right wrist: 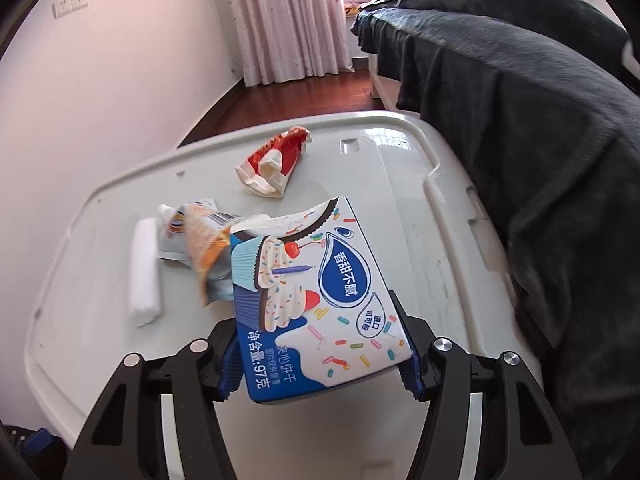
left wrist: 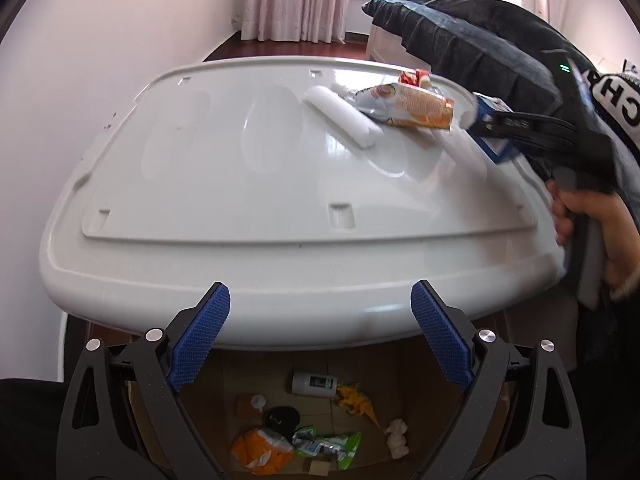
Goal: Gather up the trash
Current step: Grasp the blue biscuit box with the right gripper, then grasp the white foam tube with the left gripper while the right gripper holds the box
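Biscuit box (right wrist: 316, 300): "香甜不腻", "夹心饼干", "净含量:97克", small drop "进口可可粉". Sleeve (left wrist: 616, 100): letters "CH", partly cut off.

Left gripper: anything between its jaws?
No. The left gripper has its jaws spread wide with nothing between them, hanging over the near edge of the white lid.

You have a blue-and-white biscuit box (right wrist: 320, 300), printed with a cupcake and sprinkles, its far end torn open, tilted above the white lid (right wrist: 100, 340). Just beyond it lies an orange-and-silver snack wrapper (right wrist: 204, 240), crumpled. Beside that lies a white foam stick (right wrist: 144, 272), flat. Farther back sits a crushed red-and-white paper cup (right wrist: 276, 164).
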